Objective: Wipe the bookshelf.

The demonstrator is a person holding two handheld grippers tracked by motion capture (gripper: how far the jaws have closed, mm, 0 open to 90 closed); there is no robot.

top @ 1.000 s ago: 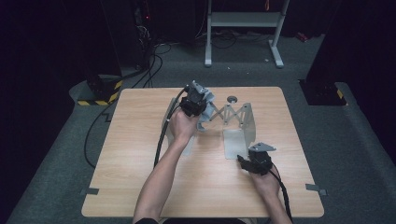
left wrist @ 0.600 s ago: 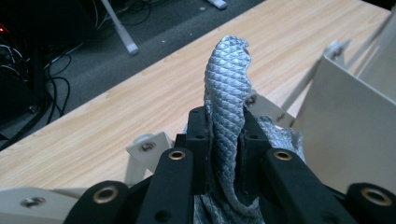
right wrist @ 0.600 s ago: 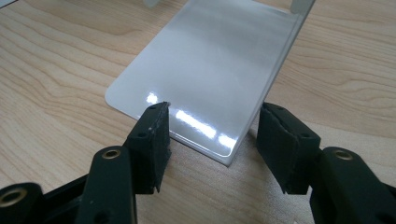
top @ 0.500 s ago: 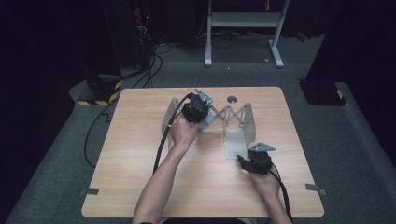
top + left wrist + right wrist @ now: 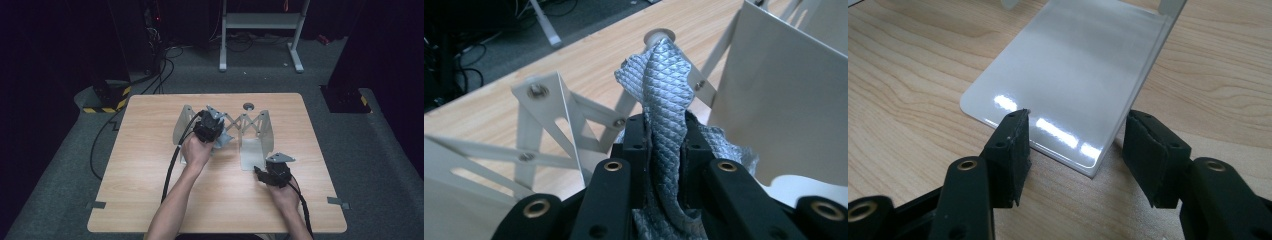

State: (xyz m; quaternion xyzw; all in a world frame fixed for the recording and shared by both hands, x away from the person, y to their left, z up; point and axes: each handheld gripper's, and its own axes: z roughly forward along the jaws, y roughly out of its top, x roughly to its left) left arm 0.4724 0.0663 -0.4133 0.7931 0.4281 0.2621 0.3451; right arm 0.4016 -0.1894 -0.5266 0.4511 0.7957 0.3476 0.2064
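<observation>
The left gripper (image 5: 214, 131) is clamped on a grey cloth (image 5: 663, 85) with a scaly weave, a fold of it standing up between the 2 black jaws, and it holds the cloth over the white metal rack (image 5: 248, 122), between the rack's 2 upright end plates and just in front of the scissor-like struts (image 5: 549, 125) that link them. The right gripper (image 5: 265, 171) rests low on the table (image 5: 150, 150) with its jaws apart, one on each side of the near corner of the rack's flat base plate (image 5: 1068, 85); whether the pads touch the plate's edge is hard to tell. The step in hand looks like setting the cloth into or onto the rack, and it would go best if the right gripper steadies the base plate so the light rack does not slide, while the left lowers the cloth straight down between the end plates and lets go only once the cloth is resting on something. The hanging tail of the cloth could catch on the struts or their rivets. A small round fitting (image 5: 248, 106) sits in the tabletop behind the rack, and the left gripper's cable (image 5: 175, 155) trails back along the forearm, clear of the work.
</observation>
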